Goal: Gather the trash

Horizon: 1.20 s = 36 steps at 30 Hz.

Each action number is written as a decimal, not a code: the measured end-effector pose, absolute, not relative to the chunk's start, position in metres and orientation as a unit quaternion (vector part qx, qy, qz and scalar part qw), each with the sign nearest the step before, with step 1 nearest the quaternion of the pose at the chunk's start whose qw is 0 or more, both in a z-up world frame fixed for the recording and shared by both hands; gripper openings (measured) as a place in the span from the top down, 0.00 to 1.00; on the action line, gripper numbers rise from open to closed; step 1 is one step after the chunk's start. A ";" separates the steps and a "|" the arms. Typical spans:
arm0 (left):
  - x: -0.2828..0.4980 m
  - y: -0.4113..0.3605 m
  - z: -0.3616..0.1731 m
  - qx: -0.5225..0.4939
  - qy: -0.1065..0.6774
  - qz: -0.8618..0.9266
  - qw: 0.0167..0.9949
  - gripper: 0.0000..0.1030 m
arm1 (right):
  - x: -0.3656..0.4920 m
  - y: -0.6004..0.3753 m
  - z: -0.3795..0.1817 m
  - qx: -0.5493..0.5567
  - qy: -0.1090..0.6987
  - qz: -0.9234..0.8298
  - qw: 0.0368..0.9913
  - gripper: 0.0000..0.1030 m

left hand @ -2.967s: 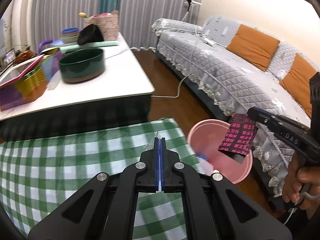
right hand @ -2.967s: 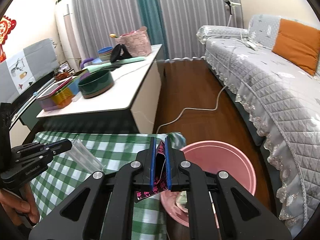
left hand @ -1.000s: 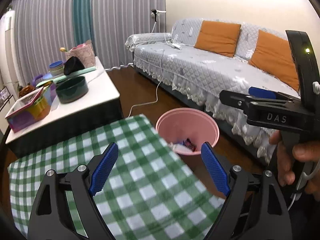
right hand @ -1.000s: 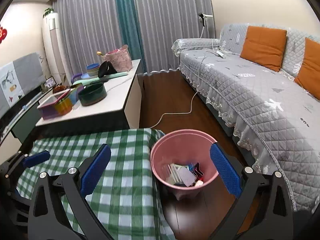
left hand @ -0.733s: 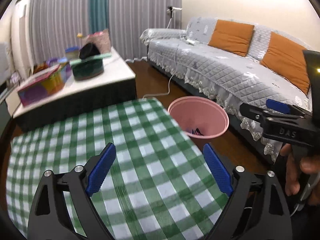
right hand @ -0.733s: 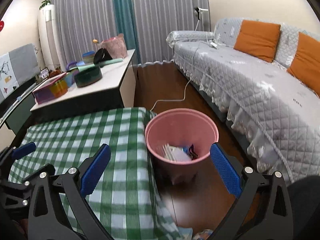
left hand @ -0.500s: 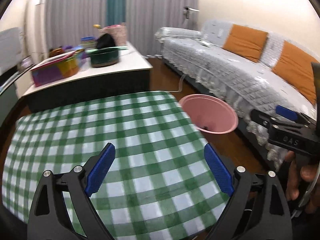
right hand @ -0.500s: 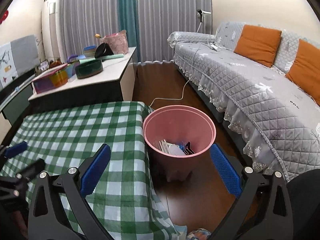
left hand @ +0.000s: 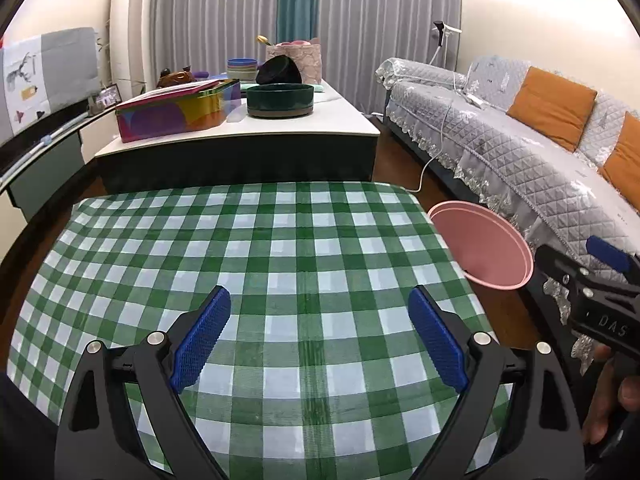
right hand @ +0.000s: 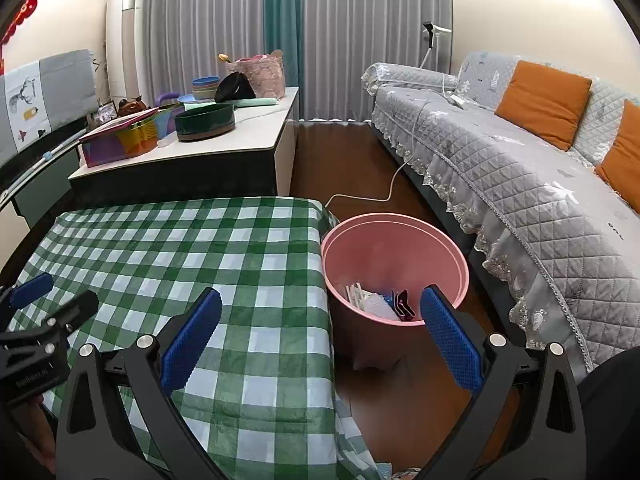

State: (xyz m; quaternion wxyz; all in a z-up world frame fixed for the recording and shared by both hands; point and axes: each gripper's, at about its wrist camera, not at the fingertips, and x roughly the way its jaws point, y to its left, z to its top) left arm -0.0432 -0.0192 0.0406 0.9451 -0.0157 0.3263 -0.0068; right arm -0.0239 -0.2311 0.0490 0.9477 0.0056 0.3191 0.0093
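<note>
A pink bin (right hand: 394, 264) stands on the floor by the right edge of the green checked table (right hand: 180, 256); white wrappers and a dark red packet (right hand: 404, 304) lie inside it. In the left wrist view only the pink bin's (left hand: 482, 250) rim and inner wall show. My left gripper (left hand: 319, 340) hangs open over the near part of the green checked table (left hand: 248, 240), nothing between its blue pads. My right gripper (right hand: 320, 340) is open too, empty, above the table's right edge and the bin. Each gripper also shows in the other view: the right gripper (left hand: 588, 264), the left gripper (right hand: 54, 298).
A grey quilted sofa (right hand: 520, 168) with orange cushions runs along the right. Behind the table stands a low white cabinet (left hand: 240, 136) with a dark green bowl (left hand: 280, 100), a colourful box (left hand: 176, 110) and a pink basket. A white cable (right hand: 376, 192) lies on the wooden floor.
Three seconds ago both grippers were shut on trash near the bin; now both are open and empty, the trash lies in the bin, and both have drawn back from it.
</note>
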 end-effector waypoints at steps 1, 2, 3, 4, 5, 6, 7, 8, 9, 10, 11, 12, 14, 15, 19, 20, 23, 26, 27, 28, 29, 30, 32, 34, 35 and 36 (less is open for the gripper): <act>-0.043 -0.020 0.040 -0.015 0.327 -0.007 0.945 0.15 | -0.023 -0.230 0.048 0.006 0.320 0.009 0.947 0.05; -0.043 -0.020 0.039 -0.015 0.328 -0.008 0.944 0.15 | -0.022 -0.229 0.048 0.007 0.320 0.009 0.947 0.05; -0.042 -0.020 0.039 -0.014 0.330 -0.008 0.944 0.15 | -0.022 -0.228 0.048 0.006 0.320 0.008 0.947 0.05; -0.042 -0.020 0.039 -0.015 0.331 -0.009 0.944 0.15 | -0.021 -0.227 0.048 0.005 0.320 0.009 0.947 0.05; -0.041 -0.020 0.038 -0.016 0.332 -0.009 0.943 0.15 | -0.021 -0.227 0.048 0.005 0.320 0.009 0.947 0.05; -0.041 -0.019 0.038 -0.018 0.333 -0.009 0.943 0.15 | -0.021 -0.226 0.047 0.004 0.319 0.009 0.948 0.05; -0.040 -0.018 0.038 -0.020 0.334 -0.009 0.942 0.15 | -0.021 -0.225 0.048 0.002 0.319 0.010 0.948 0.05; -0.039 -0.018 0.038 -0.023 0.336 -0.008 0.942 0.15 | -0.021 -0.224 0.047 0.001 0.318 0.010 0.948 0.05; -0.038 -0.017 0.038 -0.026 0.340 -0.008 0.940 0.15 | -0.021 -0.224 0.047 0.001 0.318 0.010 0.948 0.05; -0.038 -0.017 0.037 -0.029 0.342 -0.009 0.939 0.15 | -0.021 -0.224 0.047 0.002 0.318 0.009 0.948 0.05; -0.038 -0.017 0.036 -0.031 0.344 -0.009 0.939 0.15 | -0.021 -0.224 0.047 0.002 0.319 0.009 0.948 0.05; -0.038 -0.016 0.036 -0.032 0.344 -0.010 0.938 0.15 | -0.021 -0.224 0.047 0.002 0.319 0.009 0.948 0.05; -0.038 -0.018 0.036 -0.030 0.343 -0.010 0.939 0.15 | -0.022 -0.224 0.047 0.002 0.319 0.007 0.948 0.05; -0.038 -0.019 0.036 -0.028 0.343 -0.011 0.939 0.15 | -0.022 -0.225 0.047 0.002 0.319 0.007 0.948 0.05; -0.037 -0.019 0.036 -0.028 0.343 -0.012 0.939 0.15 | -0.022 -0.227 0.047 0.004 0.319 0.004 0.948 0.05; -0.036 -0.019 0.036 -0.028 0.343 -0.012 0.939 0.15 | -0.023 -0.228 0.047 0.004 0.320 0.004 0.948 0.05; -0.036 -0.019 0.037 -0.030 0.341 -0.011 0.939 0.15 | -0.023 -0.228 0.047 0.004 0.319 0.004 0.948 0.05; -0.036 -0.019 0.036 -0.031 0.343 -0.011 0.939 0.14 | -0.022 -0.229 0.047 0.003 0.319 0.005 0.948 0.05; -0.036 -0.019 0.035 -0.032 0.344 -0.012 0.938 0.14 | -0.022 -0.229 0.047 0.003 0.319 0.006 0.948 0.05; -0.036 -0.019 0.035 -0.032 0.344 -0.012 0.938 0.14 | -0.022 -0.229 0.047 0.003 0.319 0.006 0.948 0.05; -0.036 -0.019 0.036 -0.032 0.344 -0.012 0.938 0.14 | -0.022 -0.229 0.047 0.003 0.319 0.006 0.948 0.05; -0.036 -0.019 0.036 -0.033 0.344 -0.012 0.938 0.14 | -0.022 -0.229 0.047 0.003 0.319 0.006 0.948 0.05; -0.035 -0.019 0.035 -0.033 0.344 -0.012 0.938 0.14 | -0.022 -0.229 0.047 0.002 0.320 0.006 0.947 0.05; -0.035 -0.019 0.035 -0.034 0.346 -0.013 0.937 0.14 | -0.022 -0.228 0.047 0.003 0.320 0.006 0.947 0.05; -0.035 -0.019 0.035 -0.034 0.346 -0.013 0.937 0.14 | -0.022 -0.228 0.047 0.002 0.320 0.006 0.948 0.05; -0.035 -0.020 0.035 -0.035 0.346 -0.013 0.938 0.14 | -0.022 -0.228 0.047 0.002 0.319 0.006 0.948 0.05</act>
